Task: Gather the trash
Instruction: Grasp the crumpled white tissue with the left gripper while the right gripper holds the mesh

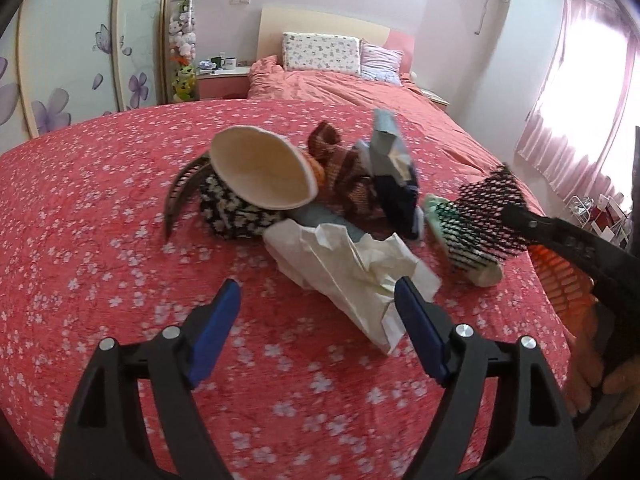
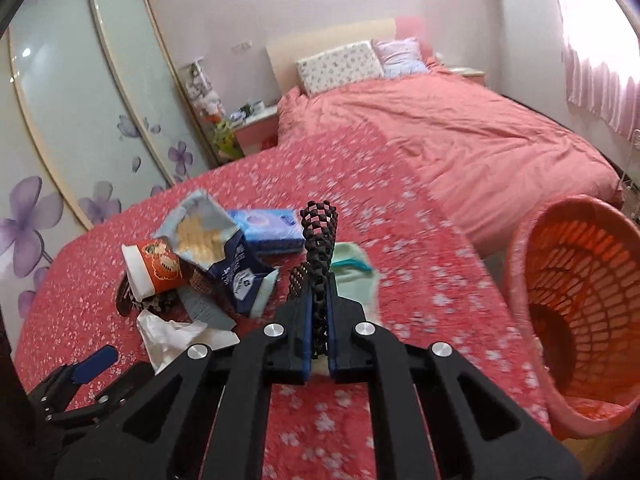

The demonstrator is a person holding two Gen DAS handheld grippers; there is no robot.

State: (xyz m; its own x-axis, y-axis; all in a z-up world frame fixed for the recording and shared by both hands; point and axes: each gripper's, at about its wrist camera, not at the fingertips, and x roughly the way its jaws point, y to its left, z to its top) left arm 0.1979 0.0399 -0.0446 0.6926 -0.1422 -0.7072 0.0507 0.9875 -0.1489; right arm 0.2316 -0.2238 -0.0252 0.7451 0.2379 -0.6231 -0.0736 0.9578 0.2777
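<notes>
Spreading across both views, the bed [image 1: 120, 240] with its red flowered cover carries a heap of litter at its middle, so the collecting looks barely begun. At the near right, off the bed's edge, an orange basket [image 2: 580, 300] lies tilted with its mouth open toward the right camera; what I can see of its inside looks empty, though the bottom is dim.

Left in the heap: a crumpled white tissue [image 1: 344, 268] nearest, a paper cup [image 1: 260, 172] on its side, a torn blue snack bag [image 2: 224, 256], a blue tissue pack [image 2: 268, 228] farther back, and a pale green sock [image 2: 352, 268] (which may not be trash at all).

Right tongs [image 2: 319, 320] are clenched on a piece of black foam netting [image 2: 320, 232], lifted above the bed between heap and basket. Left tongs [image 1: 316, 308] are spread wide and empty, hovering just near of the tissue, one finger beside its edge. By my judgement the netting goes in first, and everything else remains.
</notes>
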